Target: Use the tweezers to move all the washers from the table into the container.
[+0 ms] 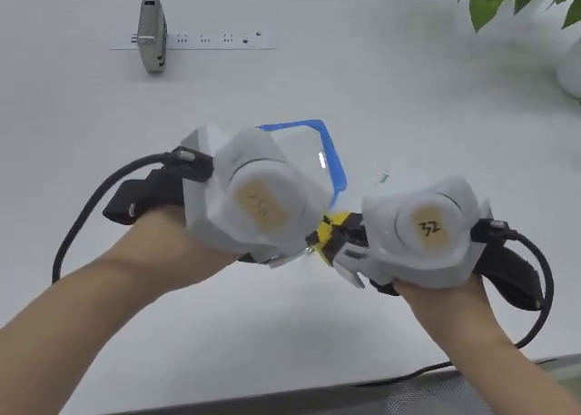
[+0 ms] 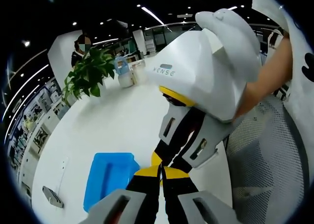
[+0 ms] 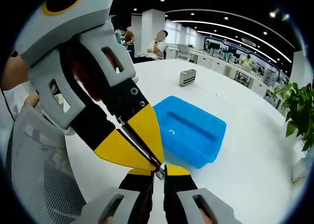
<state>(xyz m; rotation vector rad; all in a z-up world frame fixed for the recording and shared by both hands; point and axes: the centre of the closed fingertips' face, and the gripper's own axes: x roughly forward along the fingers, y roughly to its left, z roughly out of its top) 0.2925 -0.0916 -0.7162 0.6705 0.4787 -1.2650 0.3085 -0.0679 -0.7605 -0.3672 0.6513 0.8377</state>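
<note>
Pinching thin dark tweezers point(image 3: 138, 144) w/ L gripper point(image 2: 161, 171); R gripper point(image 3: 160, 177) fingers pressed together at tip, contact unclear. Blue container point(image 3: 206, 145) at 1 o'clock.

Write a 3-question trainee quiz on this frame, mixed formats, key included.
1. True or false: the blue container is empty.
2. Multiple choice: the container sits A) on the white table, B) on a chair, C) in a gripper.
3. Short answer: what tool does the left gripper hold between its jaws?
Key: 1 false, a small washer lies in it; 2 A; 3 the tweezers.
</note>
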